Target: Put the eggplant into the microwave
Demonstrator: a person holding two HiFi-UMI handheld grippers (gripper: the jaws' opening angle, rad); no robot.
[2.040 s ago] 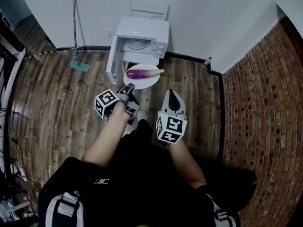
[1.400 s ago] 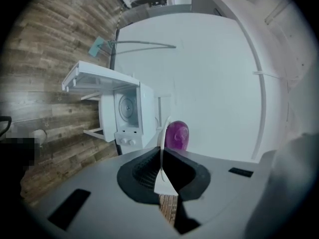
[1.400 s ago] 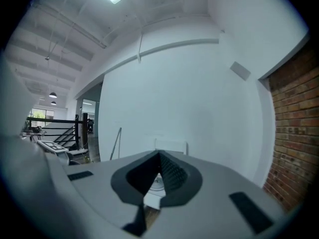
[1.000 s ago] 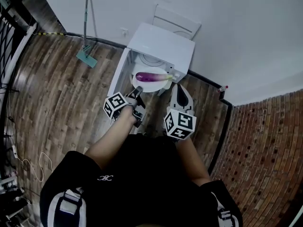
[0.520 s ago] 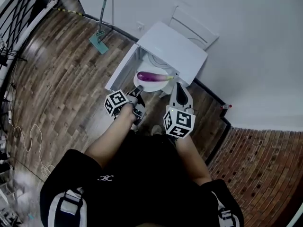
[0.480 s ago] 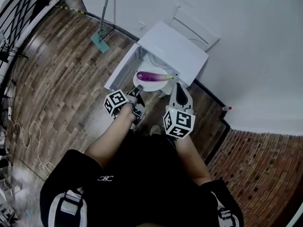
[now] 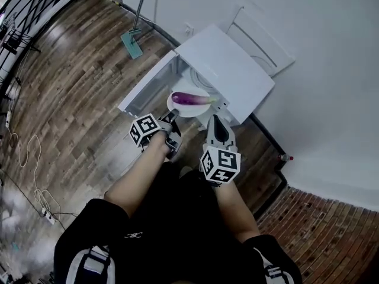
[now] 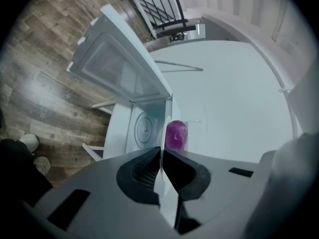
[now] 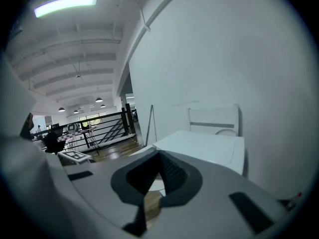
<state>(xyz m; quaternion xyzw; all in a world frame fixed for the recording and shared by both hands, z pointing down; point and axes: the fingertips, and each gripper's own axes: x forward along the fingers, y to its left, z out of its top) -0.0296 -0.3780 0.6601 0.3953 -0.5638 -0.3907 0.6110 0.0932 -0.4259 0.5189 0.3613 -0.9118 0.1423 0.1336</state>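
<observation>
A purple eggplant [image 7: 190,99] lies on a white plate [image 7: 177,109] at the mouth of the white microwave [image 7: 228,70], whose door [image 7: 145,89] swings open to the left. My left gripper [image 7: 173,116] is shut on the plate's near rim. In the left gripper view the thin rim [image 8: 160,183] runs between the closed jaws, with the eggplant [image 8: 175,135] beyond and the turntable [image 8: 144,129] inside the cavity. My right gripper [image 7: 215,118] hovers just right of the plate, shut and holding nothing. The right gripper view looks over the microwave's top [image 9: 204,148].
A white chair [image 7: 263,37] stands against the wall behind the microwave. A mop [image 7: 137,25] leans on the wall at the left. Cables [image 7: 26,152] lie on the wood floor. A small red-capped bottle [image 7: 288,157] sits by the baseboard, near brick paving [image 7: 320,229].
The plate with the eggplant has travelled from in front of the microwave to its open mouth. Both grippers have come closer to the microwave and lower.
</observation>
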